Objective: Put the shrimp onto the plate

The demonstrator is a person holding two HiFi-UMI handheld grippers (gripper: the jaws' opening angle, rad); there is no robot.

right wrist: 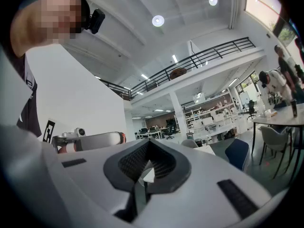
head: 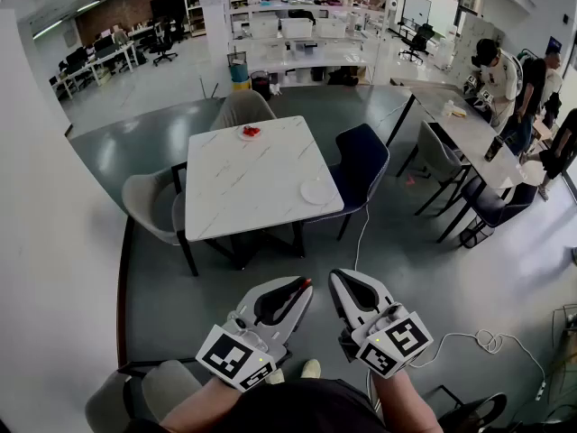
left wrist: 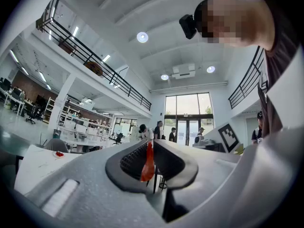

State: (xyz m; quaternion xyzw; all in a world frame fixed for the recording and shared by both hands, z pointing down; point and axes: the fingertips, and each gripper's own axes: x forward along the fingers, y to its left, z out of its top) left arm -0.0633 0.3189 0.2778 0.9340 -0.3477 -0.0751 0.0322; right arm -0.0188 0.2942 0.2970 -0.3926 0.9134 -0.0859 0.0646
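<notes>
The shrimp [left wrist: 148, 161] is a thin orange-red piece, pinched upright between the jaws of my left gripper [left wrist: 151, 142]. From the head view I only catch its red tip [head: 306, 283] poking out at the nose of the left gripper [head: 301, 287]. So that claw is clenched on the shrimp, held in the air in front of the person's body and well short of the table.

My right gripper [right wrist: 148, 141] has its jaws pressed together with nothing in them. In the head view the right gripper [head: 339, 278] sits just beside the left one, their noses near each other.

Ahead stands the white marble table [head: 243, 188]. An empty white plate [head: 315, 192] lies close to its near right edge. A small plate [head: 242, 135] at the far edge carries a red item [head: 252, 131] that I cannot identify.

A grey chair [head: 242, 108] stands at the far end of the table and a navy chair [head: 361, 161] at its right side. Off to the right, people [head: 505, 84] stand by a second table [head: 469, 129].
</notes>
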